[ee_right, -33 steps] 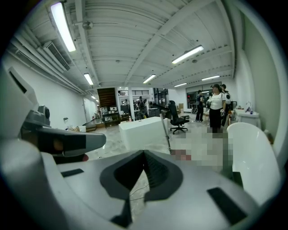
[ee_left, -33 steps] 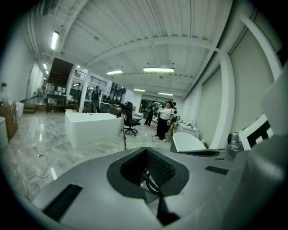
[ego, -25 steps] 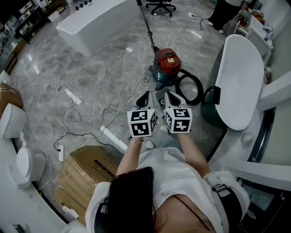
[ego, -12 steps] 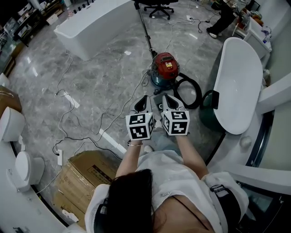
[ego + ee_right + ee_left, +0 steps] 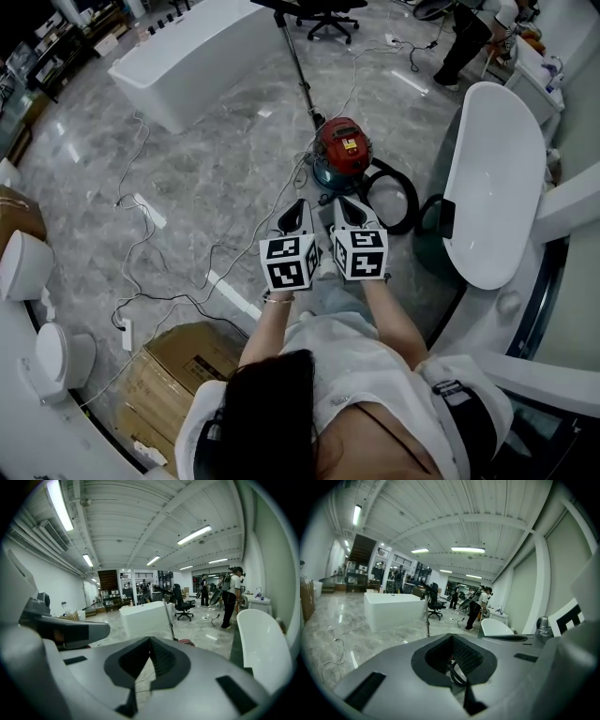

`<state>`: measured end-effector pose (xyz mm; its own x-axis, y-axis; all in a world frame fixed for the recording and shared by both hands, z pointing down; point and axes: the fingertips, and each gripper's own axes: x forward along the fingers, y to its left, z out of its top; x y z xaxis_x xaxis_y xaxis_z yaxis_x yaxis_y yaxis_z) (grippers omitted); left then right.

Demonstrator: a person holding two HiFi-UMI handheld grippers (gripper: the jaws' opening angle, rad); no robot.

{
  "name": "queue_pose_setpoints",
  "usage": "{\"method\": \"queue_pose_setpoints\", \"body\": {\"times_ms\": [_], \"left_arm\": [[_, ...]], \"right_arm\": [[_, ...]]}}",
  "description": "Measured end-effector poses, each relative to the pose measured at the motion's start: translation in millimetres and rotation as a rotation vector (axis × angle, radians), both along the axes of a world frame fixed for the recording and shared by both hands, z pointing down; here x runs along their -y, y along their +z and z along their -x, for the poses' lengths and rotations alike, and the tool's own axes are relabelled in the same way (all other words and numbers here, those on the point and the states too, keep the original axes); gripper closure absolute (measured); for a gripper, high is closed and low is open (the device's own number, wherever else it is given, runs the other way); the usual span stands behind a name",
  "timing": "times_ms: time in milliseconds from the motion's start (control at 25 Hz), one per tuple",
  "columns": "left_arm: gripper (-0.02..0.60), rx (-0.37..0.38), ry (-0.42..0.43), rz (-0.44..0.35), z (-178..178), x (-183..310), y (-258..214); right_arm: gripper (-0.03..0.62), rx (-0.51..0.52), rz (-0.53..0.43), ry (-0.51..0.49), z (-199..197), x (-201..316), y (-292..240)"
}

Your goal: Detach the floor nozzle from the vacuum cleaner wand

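We are on the approach. Both tools ride side by side at 6 o'clock of the canister vacuum cleaner. The left gripper and the right gripper each have their jaws pressed together with nothing between them.

The wand rises from the canister and runs off toward 11 o'clock. A dark crosspiece at its far end is what we take for the floor nozzle, though it sits at the frame's edge and we cannot be sure.

To do this step well, we would close in until the wand's joint sits squarely ahead of both tools. We would spread the jaws before reaching, not at contact. One gripper should steady the tube just below the joint while the other takes the nozzle's neck, so the pull runs along the wand and does not bend it. The black hose coiled at 2 o'clock and the cables trailing at 9 to 10 o'clock are trip and snag risks, so we would step round them.

- **Canister:** a glossy red dome over a darker drum, probably hard plastic.
- **Wand:** thin, straight and black, likely slick, so a firm squeeze seems wise.
- **Floor:** the floor is polished grey marble with bright reflections.
- **Bathtub:** a smooth white bathtub curves at 3 o'clock.
- **Box:** a matte cardboard box sits at 7 o'clock.
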<state>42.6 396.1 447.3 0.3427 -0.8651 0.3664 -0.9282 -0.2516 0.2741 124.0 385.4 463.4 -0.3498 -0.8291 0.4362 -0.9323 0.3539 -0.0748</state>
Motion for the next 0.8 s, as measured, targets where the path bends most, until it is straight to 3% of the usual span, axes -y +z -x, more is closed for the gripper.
{"method": "queue_pose_setpoints", "body": {"times_ms": [800], "left_arm": [[0.577, 0.009, 0.008, 0.017, -30, 133, 0]], "right_arm": [[0.579, -0.019, 0.009, 0.002, -34, 134, 4]]}}
